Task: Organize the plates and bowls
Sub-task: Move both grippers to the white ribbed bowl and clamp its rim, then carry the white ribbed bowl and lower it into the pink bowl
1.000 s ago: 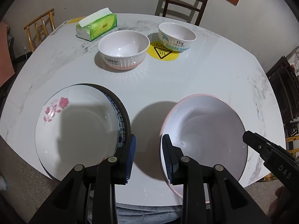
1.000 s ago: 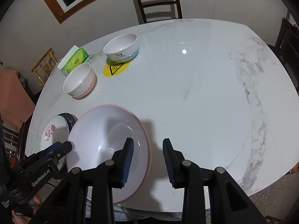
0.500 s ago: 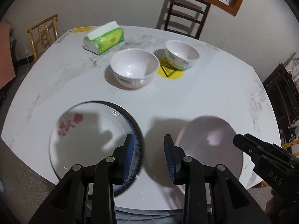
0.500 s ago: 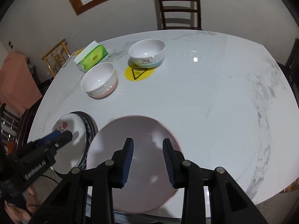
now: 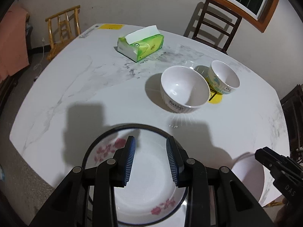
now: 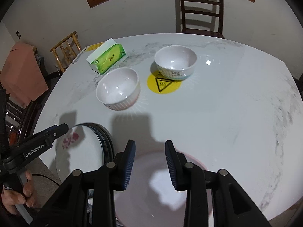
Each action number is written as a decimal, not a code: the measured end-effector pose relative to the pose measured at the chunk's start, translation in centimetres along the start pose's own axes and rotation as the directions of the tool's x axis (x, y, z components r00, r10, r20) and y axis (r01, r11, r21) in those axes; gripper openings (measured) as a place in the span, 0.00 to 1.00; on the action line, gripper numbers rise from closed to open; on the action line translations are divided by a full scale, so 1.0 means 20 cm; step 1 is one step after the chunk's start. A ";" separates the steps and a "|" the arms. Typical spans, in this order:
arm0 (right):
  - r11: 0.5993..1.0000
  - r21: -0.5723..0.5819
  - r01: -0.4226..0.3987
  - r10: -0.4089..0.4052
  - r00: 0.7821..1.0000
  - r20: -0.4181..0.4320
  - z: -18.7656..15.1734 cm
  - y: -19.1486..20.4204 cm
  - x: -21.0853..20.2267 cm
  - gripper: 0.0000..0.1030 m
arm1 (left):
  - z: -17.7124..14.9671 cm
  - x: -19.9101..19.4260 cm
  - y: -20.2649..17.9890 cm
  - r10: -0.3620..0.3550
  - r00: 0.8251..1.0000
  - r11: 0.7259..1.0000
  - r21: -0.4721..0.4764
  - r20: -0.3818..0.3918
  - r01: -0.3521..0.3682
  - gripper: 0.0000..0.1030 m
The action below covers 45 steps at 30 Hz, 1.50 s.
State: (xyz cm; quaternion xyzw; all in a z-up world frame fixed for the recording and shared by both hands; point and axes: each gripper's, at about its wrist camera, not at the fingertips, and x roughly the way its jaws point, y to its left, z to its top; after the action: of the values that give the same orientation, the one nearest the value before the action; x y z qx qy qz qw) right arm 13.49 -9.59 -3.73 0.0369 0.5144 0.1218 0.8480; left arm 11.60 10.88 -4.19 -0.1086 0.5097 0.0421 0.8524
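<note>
A white plate with pink flowers (image 5: 151,170) tops a stack of dark-rimmed plates at the table's near left edge; it also shows in the right wrist view (image 6: 81,155). My left gripper (image 5: 151,158) is open and empty above it. A pink-rimmed plate (image 6: 161,185) lies at the near edge to the right, also seen in the left wrist view (image 5: 248,172). My right gripper (image 6: 150,160) is open and empty above it. A ribbed white bowl (image 5: 184,89) and a white bowl with blue print (image 5: 224,76) stand farther back.
A green tissue box (image 5: 141,45) sits at the back left of the white marble table (image 5: 75,87). A yellow warning sticker (image 6: 163,84) lies under the blue-print bowl. Wooden chairs (image 6: 200,9) stand behind the table.
Both grippers have pulled back and shifted left, so that each is now over its plate. The plates and bowls have not moved. Both grippers stay open.
</note>
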 end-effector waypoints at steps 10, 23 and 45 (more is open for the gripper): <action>0.999 0.027 -0.022 0.023 0.999 -0.030 0.23 0.07 0.21 0.32 | 0.24 0.16 0.02 -0.059 0.998 0.998 -0.029 -0.032 0.058 0.30; 0.998 0.064 0.003 0.002 0.997 -0.078 0.49 0.13 0.53 0.32 | 0.41 0.44 0.00 -0.103 0.990 0.993 -0.071 -0.095 0.097 0.29; 0.998 0.064 0.025 -0.017 0.992 -0.125 0.51 0.16 0.74 0.12 | 0.45 0.62 -0.03 -0.101 0.986 0.992 -0.086 -0.134 0.090 0.09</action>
State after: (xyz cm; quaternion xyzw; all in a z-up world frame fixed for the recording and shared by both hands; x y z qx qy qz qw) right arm 28.45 -2.31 -11.28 0.0518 0.5703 0.0980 0.8139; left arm 25.32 11.86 -10.96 -0.1693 0.5596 0.0139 0.8112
